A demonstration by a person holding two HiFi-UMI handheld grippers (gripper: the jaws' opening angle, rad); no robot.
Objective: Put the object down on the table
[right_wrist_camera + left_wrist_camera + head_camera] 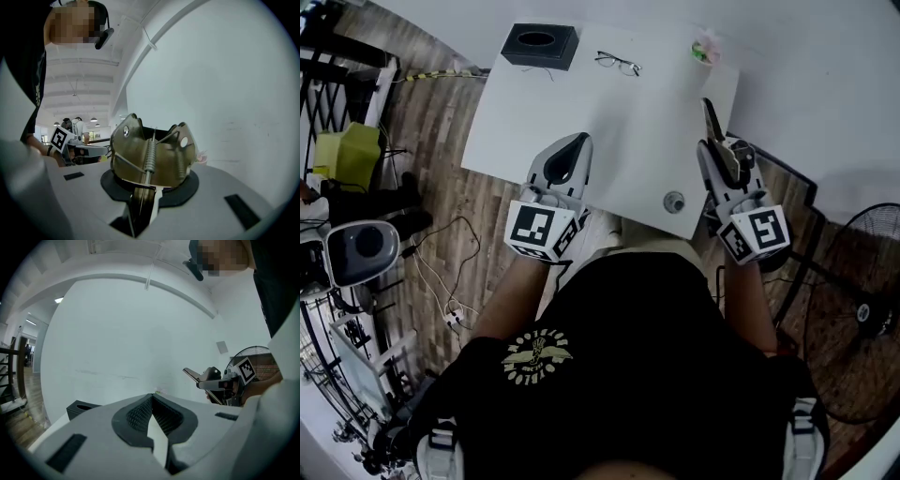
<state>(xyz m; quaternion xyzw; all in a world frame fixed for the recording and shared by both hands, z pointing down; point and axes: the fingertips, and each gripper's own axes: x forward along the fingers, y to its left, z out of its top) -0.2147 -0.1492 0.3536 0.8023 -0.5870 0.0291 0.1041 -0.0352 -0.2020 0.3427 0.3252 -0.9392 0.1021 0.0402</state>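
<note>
The white table (609, 141) stood against a pale wall (140, 333), on a floor of wood-grain planks (431, 122). Its top was mostly bare. At the table's far edge sat a black tissue box (540, 45), with a pair of eyeglasses (618, 63) just to the right of it. A small pink and green item (704, 51), too small to identify, lay towards the table's far right corner. A round metal disc (674, 202) was set in the top near the table's front edge. Loose cables (450, 272) trailed over the floor to the left of the table, near a yellow-green object (347, 150). A standing fan (862, 309) stood off the table's right side. The left gripper (574, 148) was held over the table's near left part, its jaws closed together with nothing between them. The right gripper (719, 150) was at the table's near right edge, its jaws clamped on the base of a brass-coloured metal spring clip (152, 152). The clip stuck out past the jaw tips with its coil spring showing, and it was in the grip, not resting on the table.
</note>
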